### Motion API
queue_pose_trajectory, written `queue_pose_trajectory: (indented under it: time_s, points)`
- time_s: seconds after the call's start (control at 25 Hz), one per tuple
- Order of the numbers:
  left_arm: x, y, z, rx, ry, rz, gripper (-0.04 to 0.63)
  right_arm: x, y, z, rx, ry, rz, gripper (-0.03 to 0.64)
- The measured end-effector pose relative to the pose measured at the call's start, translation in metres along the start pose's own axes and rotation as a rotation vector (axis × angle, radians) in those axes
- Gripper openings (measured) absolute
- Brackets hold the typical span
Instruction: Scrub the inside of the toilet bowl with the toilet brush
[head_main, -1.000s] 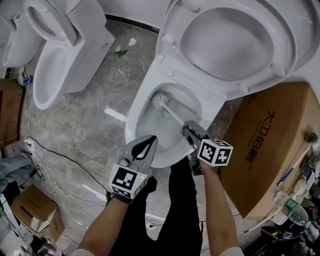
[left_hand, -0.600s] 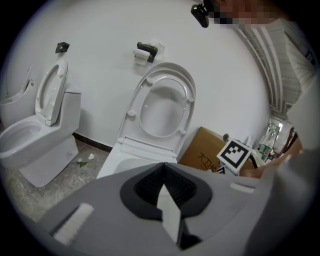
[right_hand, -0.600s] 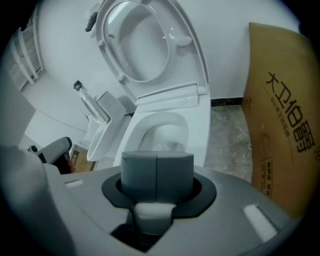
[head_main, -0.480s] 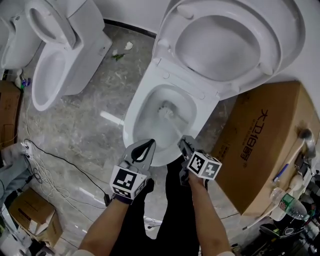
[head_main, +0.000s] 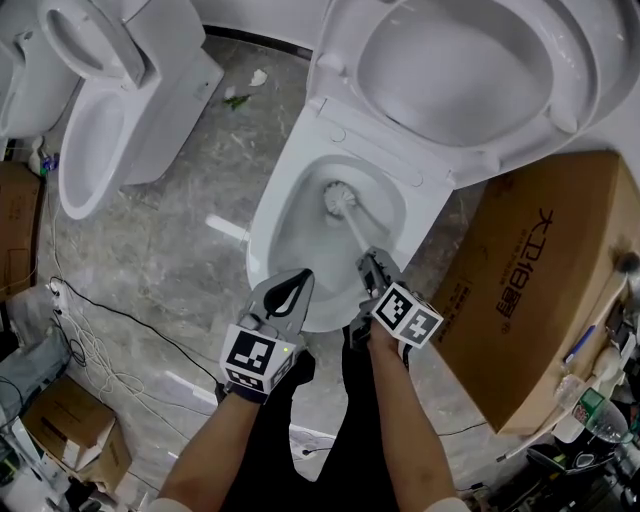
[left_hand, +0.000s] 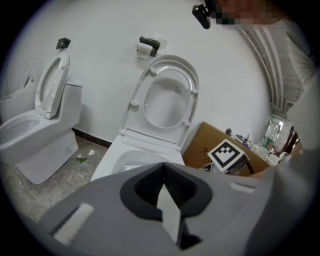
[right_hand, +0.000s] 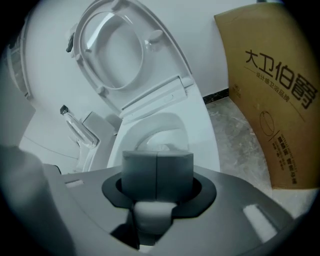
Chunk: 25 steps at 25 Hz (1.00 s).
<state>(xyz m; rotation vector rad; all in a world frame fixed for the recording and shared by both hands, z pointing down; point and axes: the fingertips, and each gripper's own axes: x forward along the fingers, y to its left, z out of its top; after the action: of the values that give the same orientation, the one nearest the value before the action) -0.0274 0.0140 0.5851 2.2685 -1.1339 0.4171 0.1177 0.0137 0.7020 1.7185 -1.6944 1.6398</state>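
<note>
The white toilet (head_main: 300, 215) stands with seat and lid (head_main: 470, 70) raised. Inside the bowl (head_main: 305, 240) the white toilet brush head (head_main: 340, 198) rests against the far wall, its thin handle (head_main: 356, 236) slanting back to my right gripper (head_main: 368, 262), which is shut on it. In the right gripper view the shut pads (right_hand: 157, 170) hide most of the handle; the brush head (right_hand: 163, 147) peeks above them. My left gripper (head_main: 297, 279) hovers shut and empty over the bowl's front rim. In the left gripper view its jaws (left_hand: 162, 170) are closed, with the raised seat (left_hand: 167, 97) beyond.
A large cardboard box (head_main: 540, 290) stands close on the right of the toilet. A second toilet (head_main: 100, 110) is at the left. Cables (head_main: 90, 330) and a small carton (head_main: 60, 430) lie on the marble floor at lower left. Bottles (head_main: 590, 410) crowd the lower right.
The brush head has swept from the bowl's back left across to the back middle. My right gripper shifted slightly left with the handle. The left gripper stayed put.
</note>
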Motion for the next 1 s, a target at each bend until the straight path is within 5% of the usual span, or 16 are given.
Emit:
queue_pose_trajectory:
  time_s: [0.32,1.0]
  points:
    - [0.006,0.005,-0.005,0.002,-0.01,-0.004,0.006,0.017,0.008,-0.019,0.006,0.017,0.04,0.164]
    - [-0.015,-0.006,0.002,-0.023,-0.018,-0.001,0.006,-0.014,0.03,-0.076,-0.243,0.26,0.065,0.166]
